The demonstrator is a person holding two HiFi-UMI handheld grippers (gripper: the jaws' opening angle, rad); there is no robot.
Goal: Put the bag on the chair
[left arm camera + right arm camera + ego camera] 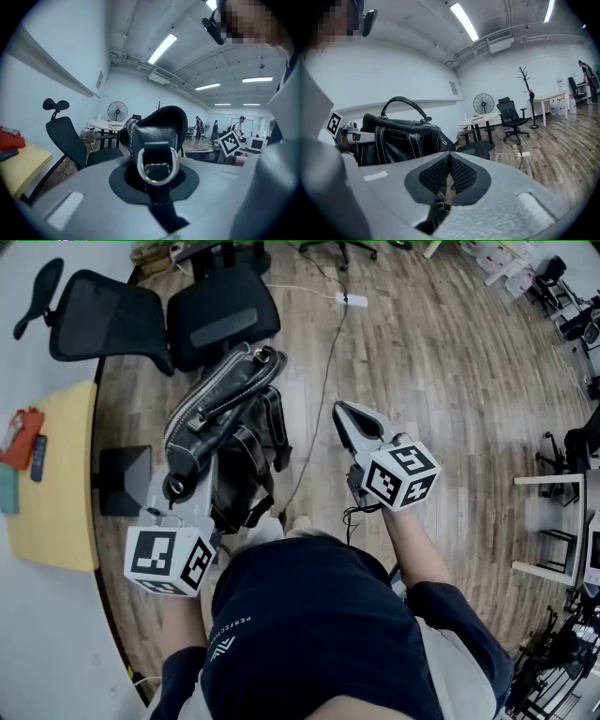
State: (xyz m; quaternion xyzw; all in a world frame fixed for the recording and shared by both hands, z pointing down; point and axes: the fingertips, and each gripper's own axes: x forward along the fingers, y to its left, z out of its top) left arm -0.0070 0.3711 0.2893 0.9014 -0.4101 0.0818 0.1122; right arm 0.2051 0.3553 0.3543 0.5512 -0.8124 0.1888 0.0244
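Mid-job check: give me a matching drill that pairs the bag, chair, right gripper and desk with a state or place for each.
Things:
1. bag
2. chair
3. right gripper
4. desk

States or places:
A. yellow top, at the person's left
B. hanging by its strap from the left gripper
C. shut, apart from the bag
D. black, standing on the floor beyond the bag

Pairs: 1-B, 2-D, 3-C, 4-A

Right tongs [449,161] closed, pads meeting — black bag [398,138] up at left, chair seat [477,149] just beyond it.
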